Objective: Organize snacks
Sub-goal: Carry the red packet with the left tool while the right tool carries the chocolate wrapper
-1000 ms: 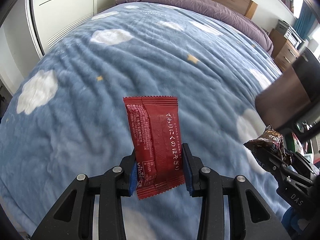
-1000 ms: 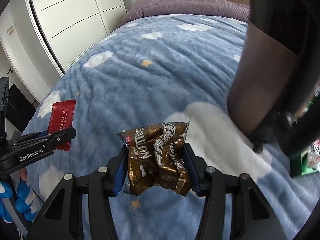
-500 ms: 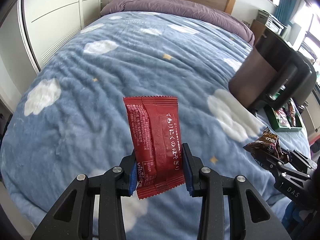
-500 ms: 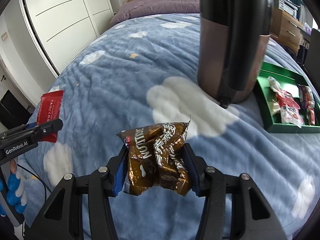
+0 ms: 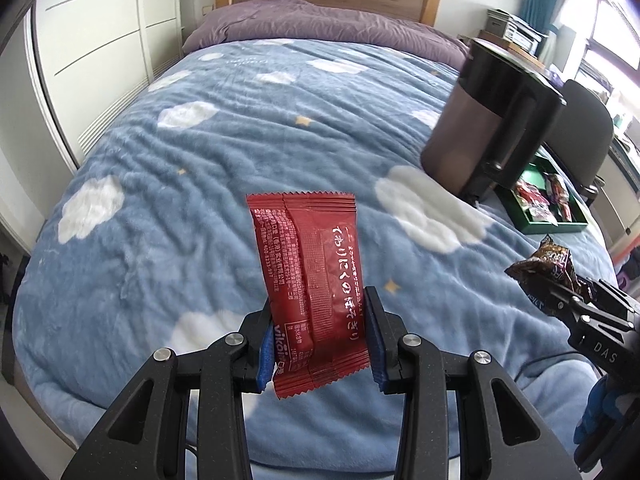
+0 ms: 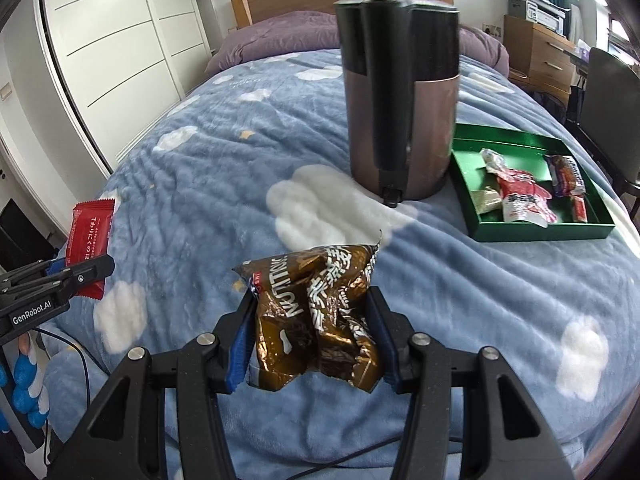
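My left gripper [image 5: 320, 340] is shut on a flat red snack packet [image 5: 310, 276] and holds it upright above the blue bed cover. My right gripper [image 6: 312, 340] is shut on a crumpled brown snack bag [image 6: 316, 308] above the cover. Each gripper shows in the other's view: the right one with the brown bag [image 5: 548, 268] at the right edge, the left one with the red packet [image 6: 90, 236] at the left edge. A green tray [image 6: 540, 234] holding several snacks lies on the bed at the right, beyond both grippers; it also shows in the left wrist view [image 5: 560, 226].
A tall brown and black kettle [image 6: 400, 108] stands on the bed just left of the tray, also seen in the left wrist view [image 5: 480, 128]. White wardrobes [image 6: 120, 40] line the left. A wooden dresser [image 6: 540, 56] and a dark chair [image 6: 612, 100] stand at the right.
Both grippers have pulled back and turned right with their snacks still held. The kettle and the green tray have come fully into view.
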The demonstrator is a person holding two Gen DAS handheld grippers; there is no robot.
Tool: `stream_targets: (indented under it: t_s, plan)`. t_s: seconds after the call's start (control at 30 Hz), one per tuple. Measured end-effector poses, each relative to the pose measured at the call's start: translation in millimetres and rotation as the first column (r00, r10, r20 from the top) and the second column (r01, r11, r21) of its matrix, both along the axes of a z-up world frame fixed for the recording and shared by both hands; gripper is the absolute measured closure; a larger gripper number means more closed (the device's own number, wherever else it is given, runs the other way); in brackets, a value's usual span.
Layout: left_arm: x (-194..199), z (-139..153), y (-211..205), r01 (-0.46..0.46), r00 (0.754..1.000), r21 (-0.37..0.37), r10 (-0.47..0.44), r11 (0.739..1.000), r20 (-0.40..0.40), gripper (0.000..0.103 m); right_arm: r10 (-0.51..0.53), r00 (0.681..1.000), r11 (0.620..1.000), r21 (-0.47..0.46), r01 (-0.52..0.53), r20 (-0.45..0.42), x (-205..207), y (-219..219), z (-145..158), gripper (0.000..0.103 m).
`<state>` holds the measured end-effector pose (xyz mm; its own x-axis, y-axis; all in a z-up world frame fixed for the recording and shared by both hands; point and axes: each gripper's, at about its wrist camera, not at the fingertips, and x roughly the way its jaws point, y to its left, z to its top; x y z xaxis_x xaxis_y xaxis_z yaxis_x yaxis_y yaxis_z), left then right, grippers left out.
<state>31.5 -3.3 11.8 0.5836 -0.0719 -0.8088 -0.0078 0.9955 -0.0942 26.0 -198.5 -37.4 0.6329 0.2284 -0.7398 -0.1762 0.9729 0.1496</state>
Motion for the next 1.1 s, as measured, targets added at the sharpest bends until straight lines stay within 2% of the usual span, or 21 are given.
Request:
stream_targets:
  t_s: [0.4,0.63,1.1]
  plan:
    - [-19,23,-58,0.106,0.994,0.019,-0.107,0.994,0.022,0.07,-0.085,0.994,0.995,0.057,0.081,0.065,-33,-50,12,0.028]
    - [-15,32,-99,0.169,0.985,0.019,-0.169,0.985,0.022,0.07,-0.152,0.984,0.986,0.084,0.144,0.094,-48,-87,16,0.028]
    - [3,31,-205,0.347,0.937,0.037,-0.348,0.937,0.009,0.07,-0.293,0.946,0.955,0.089,0.283,0.136,-55,-171,19,0.028]
